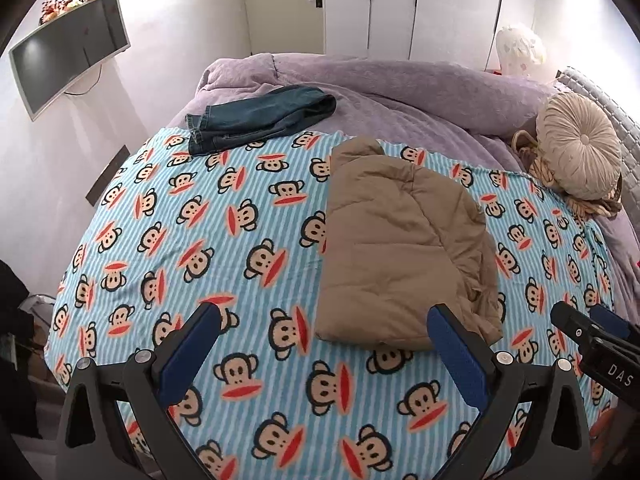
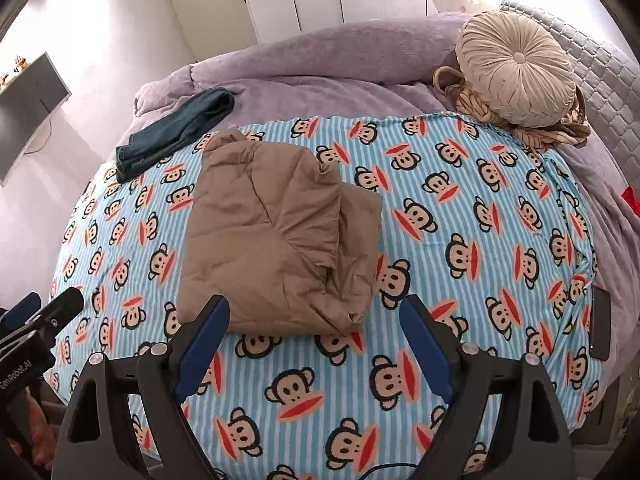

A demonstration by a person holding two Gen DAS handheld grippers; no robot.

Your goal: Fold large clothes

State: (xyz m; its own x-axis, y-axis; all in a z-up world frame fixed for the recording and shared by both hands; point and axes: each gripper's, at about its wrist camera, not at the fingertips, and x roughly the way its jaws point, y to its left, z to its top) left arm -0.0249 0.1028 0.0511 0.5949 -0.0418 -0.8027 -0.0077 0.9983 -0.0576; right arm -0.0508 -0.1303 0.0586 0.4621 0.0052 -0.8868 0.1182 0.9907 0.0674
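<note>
Fingers (image 1: 208, 320) of left gripper (image 1: 324, 316) and right gripper (image 2: 316, 312) wide, empty, above folded tan jacket (image 2: 276, 232) on bed (image 2: 460, 216).

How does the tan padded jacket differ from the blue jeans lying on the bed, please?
The tan padded jacket is puffy and folded into a thick bundle; the blue jeans lie flatter, as a long narrow strip. The jacket sits wholly on the monkey-print blanket, near the middle; the jeans lie at its far edge, partly on the purple cover. The jacket looks larger. Both lie free, with no hand-held gripper touching them.
</note>
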